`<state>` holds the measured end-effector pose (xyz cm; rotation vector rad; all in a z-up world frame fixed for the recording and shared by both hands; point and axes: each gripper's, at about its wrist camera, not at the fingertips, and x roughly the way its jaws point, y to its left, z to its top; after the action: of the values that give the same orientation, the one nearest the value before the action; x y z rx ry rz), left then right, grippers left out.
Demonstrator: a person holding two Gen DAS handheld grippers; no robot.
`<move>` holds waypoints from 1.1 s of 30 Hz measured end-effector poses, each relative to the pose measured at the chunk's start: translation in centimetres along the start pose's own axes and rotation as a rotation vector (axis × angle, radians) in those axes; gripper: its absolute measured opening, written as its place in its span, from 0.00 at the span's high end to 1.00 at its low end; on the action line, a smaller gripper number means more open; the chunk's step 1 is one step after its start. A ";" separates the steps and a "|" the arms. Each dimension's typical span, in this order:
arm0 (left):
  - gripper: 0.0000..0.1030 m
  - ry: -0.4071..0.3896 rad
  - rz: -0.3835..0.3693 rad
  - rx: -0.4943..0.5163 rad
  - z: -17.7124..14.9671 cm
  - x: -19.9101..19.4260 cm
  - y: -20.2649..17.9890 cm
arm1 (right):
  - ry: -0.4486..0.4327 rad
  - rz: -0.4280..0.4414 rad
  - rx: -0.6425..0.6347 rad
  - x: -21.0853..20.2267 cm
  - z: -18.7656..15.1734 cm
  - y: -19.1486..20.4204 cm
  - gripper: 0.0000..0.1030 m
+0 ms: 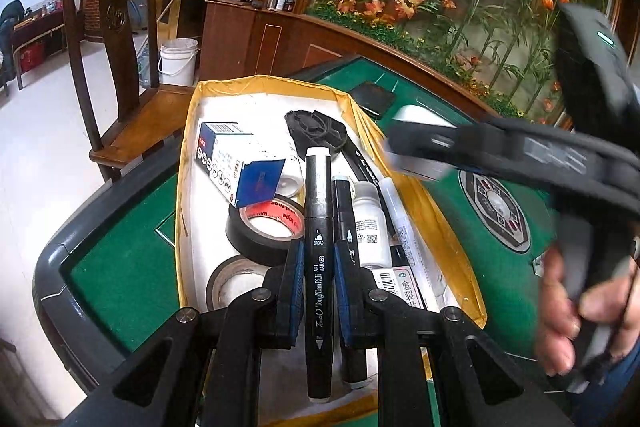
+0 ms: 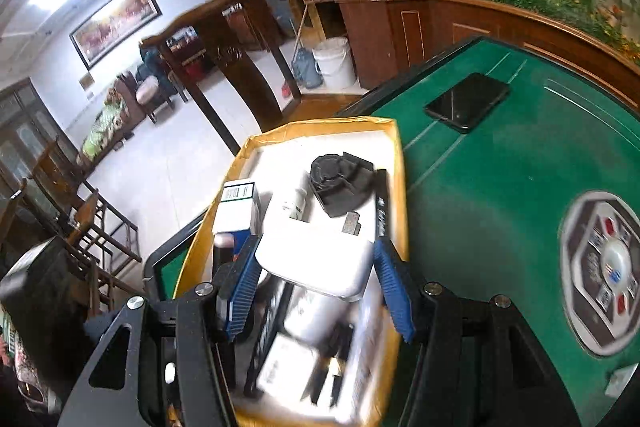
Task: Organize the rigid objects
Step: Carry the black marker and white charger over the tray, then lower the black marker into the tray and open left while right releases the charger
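Note:
My left gripper (image 1: 316,259) is shut on a black art marker (image 1: 318,227), held upright over a yellow-rimmed box (image 1: 184,187) on the green table. The box holds a blue-and-white carton (image 1: 228,159), black tape rolls (image 1: 260,227), a white bottle (image 1: 370,227), other markers and a black round part (image 1: 316,131). My right gripper (image 2: 316,267) is shut on a white rounded box (image 2: 316,259), held above the same yellow-rimmed box (image 2: 400,187). The right gripper also shows, blurred, in the left wrist view (image 1: 500,151).
A black phone (image 2: 466,101) lies on the green felt table (image 2: 500,187). A control panel (image 2: 600,271) sits in the table's middle. A wooden chair (image 1: 116,39) and a white bucket (image 1: 178,61) stand beyond the table. A wooden counter runs along the back.

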<state>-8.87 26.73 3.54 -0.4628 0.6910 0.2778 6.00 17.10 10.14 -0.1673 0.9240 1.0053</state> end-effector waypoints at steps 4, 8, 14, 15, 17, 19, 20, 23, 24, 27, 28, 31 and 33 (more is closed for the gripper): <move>0.85 -0.005 0.015 0.014 -0.2 -0.1 0.0 | 0.025 -0.033 -0.008 2.7 1.5 0.7 0.46; 0.85 -0.011 0.023 0.021 -0.5 -0.1 0.0 | 0.049 -0.052 0.004 4.4 2.2 0.6 0.46; 0.85 -0.029 0.048 0.050 -0.8 -0.2 -0.5 | 0.088 -0.072 0.022 6.6 2.4 0.3 0.45; 0.85 -0.030 0.049 0.052 -0.8 -0.2 -0.6 | 0.091 -0.073 0.024 6.7 2.4 0.2 0.45; 0.85 -0.027 0.054 0.062 -1.0 -0.1 -0.8 | 0.096 -0.081 0.025 7.2 2.3 0.1 0.45; 0.85 -0.028 0.061 0.075 -1.1 0.0 -1.2 | 0.099 -0.085 0.023 7.5 2.3 0.1 0.45; 0.85 -0.027 0.061 0.079 -1.2 0.0 -1.3 | 0.102 -0.087 0.025 7.6 2.1 0.1 0.45; 0.85 -0.035 0.075 0.095 -1.2 0.0 -1.8 | 0.106 -0.079 0.028 7.7 2.0 0.0 0.45; 0.85 -0.039 0.082 0.101 -1.2 -0.1 -1.9 | 0.109 -0.082 0.023 7.7 1.9 0.1 0.45; 0.85 -0.056 0.110 0.121 -1.4 -0.3 -2.2 | 0.113 -0.081 0.016 7.9 1.7 0.3 0.45; 0.85 -0.061 0.119 0.127 -1.4 -0.3 -2.3 | 0.114 -0.082 0.015 7.9 1.6 0.3 0.45; 0.85 -0.068 0.137 0.136 -1.5 -0.3 -2.4 | 0.116 -0.081 0.013 7.9 1.4 0.3 0.45; 0.85 -0.067 0.140 0.139 -1.6 -0.2 -2.3 | 0.118 -0.082 0.009 7.8 1.3 0.4 0.45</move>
<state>-8.97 23.94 3.32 -0.2720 0.6728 0.3728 8.03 23.05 5.38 -0.2571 1.0210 0.9231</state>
